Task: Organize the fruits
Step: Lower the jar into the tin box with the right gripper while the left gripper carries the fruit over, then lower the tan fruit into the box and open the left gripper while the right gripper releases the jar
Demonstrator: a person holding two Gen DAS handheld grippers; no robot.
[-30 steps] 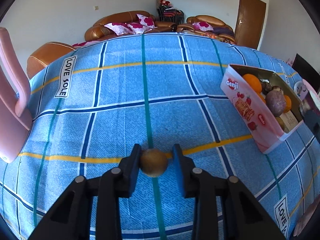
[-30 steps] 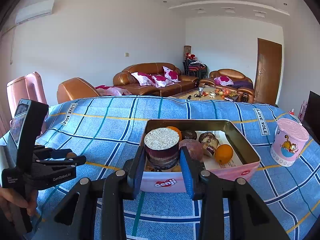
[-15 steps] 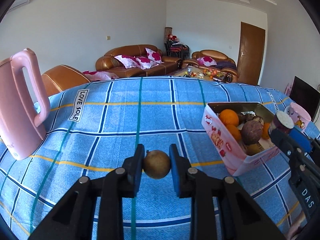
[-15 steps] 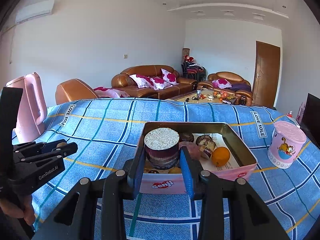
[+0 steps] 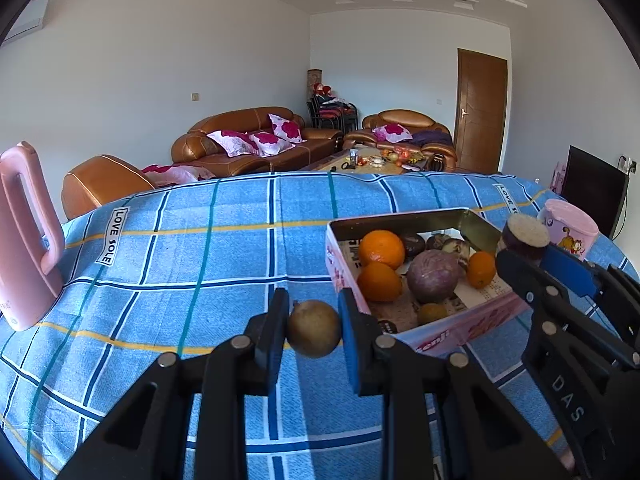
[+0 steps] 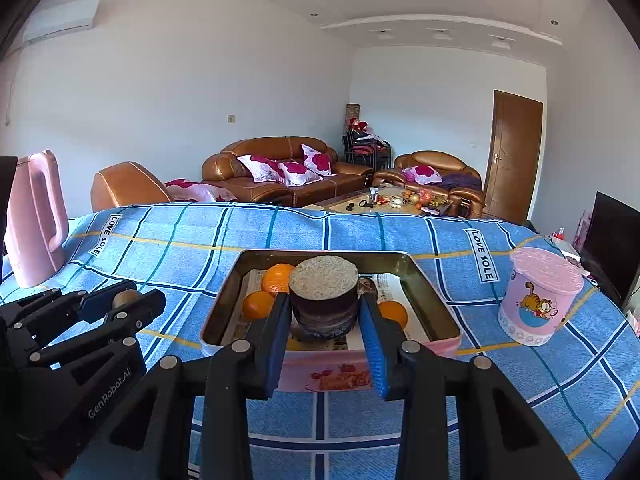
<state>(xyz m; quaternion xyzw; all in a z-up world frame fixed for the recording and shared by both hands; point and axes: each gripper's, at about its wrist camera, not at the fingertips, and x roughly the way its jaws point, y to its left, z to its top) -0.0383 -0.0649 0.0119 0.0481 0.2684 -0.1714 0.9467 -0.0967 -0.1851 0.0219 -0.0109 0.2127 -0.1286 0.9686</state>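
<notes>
My left gripper point(image 5: 314, 330) is shut on a small round brown fruit point(image 5: 313, 328), held above the blue cloth just left of the pink tin box point(image 5: 460, 332). The tin holds oranges point(image 5: 381, 247), a purple fruit point(image 5: 433, 281) and other small fruits. My right gripper point(image 6: 324, 314) is shut on a dark cut fruit piece with a pale flat top point(image 6: 323, 296), held over the near part of the tin point(image 6: 424, 280). The right gripper also shows in the left wrist view point(image 5: 528, 256), and the left gripper in the right wrist view point(image 6: 120, 304).
A pink jug point(image 5: 24, 236) stands at the table's left edge. A pink lidded cup with a cartoon cat point(image 6: 538, 296) stands right of the tin. The table wears a blue checked cloth point(image 5: 180, 248). Sofas and a coffee table lie beyond.
My left gripper has lifted the brown fruit off the cloth and moved right toward the tin. My right gripper has stayed over the tin with the cut fruit.
</notes>
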